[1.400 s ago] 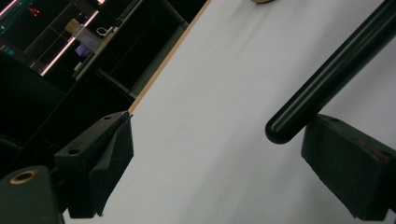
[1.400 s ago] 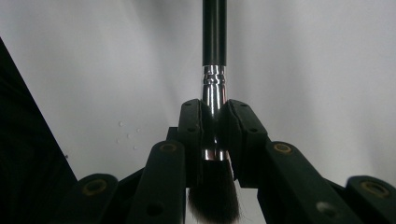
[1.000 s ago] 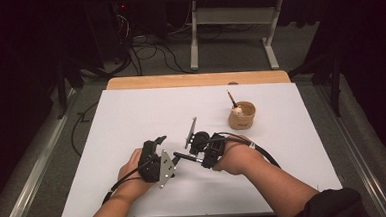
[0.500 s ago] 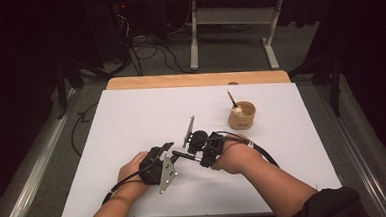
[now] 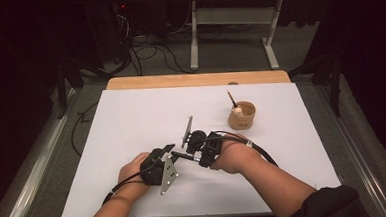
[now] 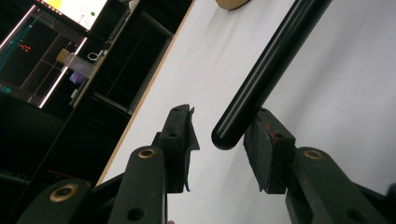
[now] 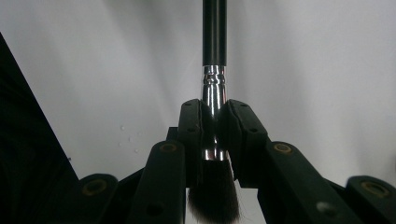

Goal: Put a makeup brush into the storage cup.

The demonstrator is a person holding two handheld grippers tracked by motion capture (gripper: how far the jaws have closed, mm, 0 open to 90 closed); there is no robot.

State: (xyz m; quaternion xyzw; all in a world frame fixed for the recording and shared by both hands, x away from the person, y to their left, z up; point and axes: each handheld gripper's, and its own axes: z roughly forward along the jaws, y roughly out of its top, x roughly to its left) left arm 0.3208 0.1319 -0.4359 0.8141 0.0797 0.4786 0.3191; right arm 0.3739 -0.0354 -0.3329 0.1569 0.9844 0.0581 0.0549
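A: Since the earlier high view, your left hand-held gripper (image 5: 169, 151) has swung in toward the right one, and its jaws have just been closing; they now stand part open, with the butt end of the brush (image 6: 266, 77) between them.

B: Is the brush gripped there yet?

A: Not on both sides. In the left gripper view the butt lies against one pad (image 6: 266, 144), while a gap remains to the other pad.

B: And your right hand-held gripper (image 7: 215, 135)?

A: Clamped on the brush's metal ferrule (image 7: 214, 100), bristles trailing back toward your hand, handle running straight out from the jaws.

B: So which way does the brush lie?

A: Its long axis runs level above the bench (image 5: 131, 121), from your right hand to your left; the cup (image 5: 242, 115) stands well apart, beyond the right hand. The coming handover likely turns on the left jaws squaring across that axis.
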